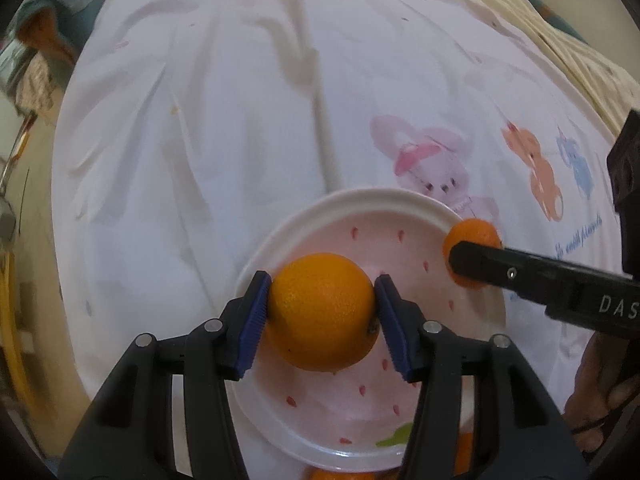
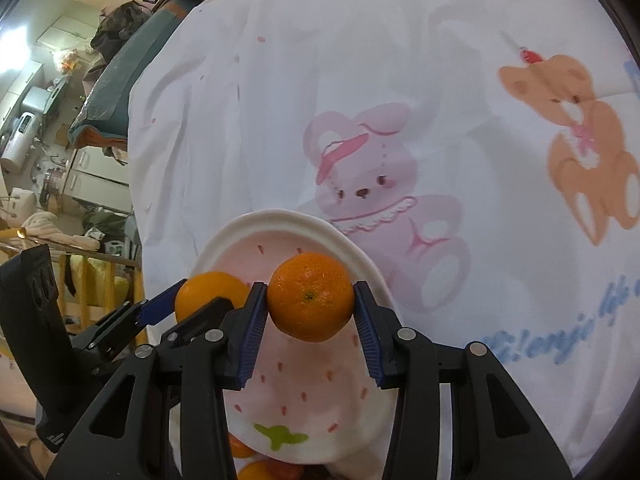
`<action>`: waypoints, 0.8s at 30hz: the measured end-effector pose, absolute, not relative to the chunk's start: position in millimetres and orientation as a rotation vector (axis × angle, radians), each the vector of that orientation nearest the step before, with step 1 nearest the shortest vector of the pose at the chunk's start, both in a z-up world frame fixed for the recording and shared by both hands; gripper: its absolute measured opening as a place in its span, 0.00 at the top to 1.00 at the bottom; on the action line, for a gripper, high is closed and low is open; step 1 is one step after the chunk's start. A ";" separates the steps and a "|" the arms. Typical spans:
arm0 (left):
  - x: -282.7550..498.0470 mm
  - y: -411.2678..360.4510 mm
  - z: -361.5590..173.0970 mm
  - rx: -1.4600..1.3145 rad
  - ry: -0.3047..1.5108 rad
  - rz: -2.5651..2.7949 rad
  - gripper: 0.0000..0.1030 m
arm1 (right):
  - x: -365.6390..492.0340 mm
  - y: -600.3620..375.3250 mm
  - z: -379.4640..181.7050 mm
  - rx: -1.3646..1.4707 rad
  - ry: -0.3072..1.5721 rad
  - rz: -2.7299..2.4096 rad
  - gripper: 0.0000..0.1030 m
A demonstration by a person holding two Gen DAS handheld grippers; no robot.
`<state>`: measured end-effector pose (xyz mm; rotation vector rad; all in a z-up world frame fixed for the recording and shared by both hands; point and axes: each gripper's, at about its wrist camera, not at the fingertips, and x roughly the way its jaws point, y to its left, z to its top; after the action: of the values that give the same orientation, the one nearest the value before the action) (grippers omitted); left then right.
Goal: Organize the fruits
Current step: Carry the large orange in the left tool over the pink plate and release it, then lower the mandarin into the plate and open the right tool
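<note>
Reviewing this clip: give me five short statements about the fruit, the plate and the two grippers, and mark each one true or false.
1. The left gripper is shut on an orange. True.
2. The right gripper is open and holds nothing. False: it is shut on a mandarin.
3. Both fruits are over the strawberry-patterned plate. True, though whether either touches it cannot be told.
4. The plate sits on a bare wooden table. False: it lies on a white cloth printed with cartoon animals.
5. The plate is blue with stripes. False: it is pink with a white rim and small red marks.
</note>
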<state>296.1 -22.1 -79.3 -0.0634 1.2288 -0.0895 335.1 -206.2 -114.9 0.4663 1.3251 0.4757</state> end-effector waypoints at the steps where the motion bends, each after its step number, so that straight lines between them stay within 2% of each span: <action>1: 296.2 -20.0 -80.2 -0.077 1.232 -0.090 0.51 | 337.0 -205.1 -116.6 0.471 1.326 0.474 0.55; 7: 295.5 -25.4 -80.4 -0.033 1.235 -0.099 0.47 | 344.0 -197.5 -129.8 0.512 1.356 0.482 0.55; 9: 296.3 -27.3 -81.0 -0.026 1.243 -0.102 0.32 | 346.5 -195.0 -131.7 0.540 1.363 0.486 0.54; 10: 296.0 -28.3 -80.8 -0.020 1.240 -0.094 0.31 | 347.6 -194.0 -132.0 0.559 1.363 0.485 0.54; 12: 296.5 -31.9 -82.0 -0.010 1.241 -0.094 0.30 | 349.3 -193.2 -131.9 0.578 1.361 0.479 0.52; 15: 295.9 -32.2 -83.9 -0.002 1.253 -0.095 0.30 | 350.1 -196.5 -127.9 0.605 1.340 0.484 0.42; 24: 296.0 -24.7 -83.9 -0.026 1.254 -0.074 0.30 | 346.6 -204.6 -115.2 0.591 1.315 0.488 0.41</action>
<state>296.0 -24.7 -83.9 -0.0261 1.2537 -0.0743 346.6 -204.6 -115.2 0.5912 1.3149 0.4883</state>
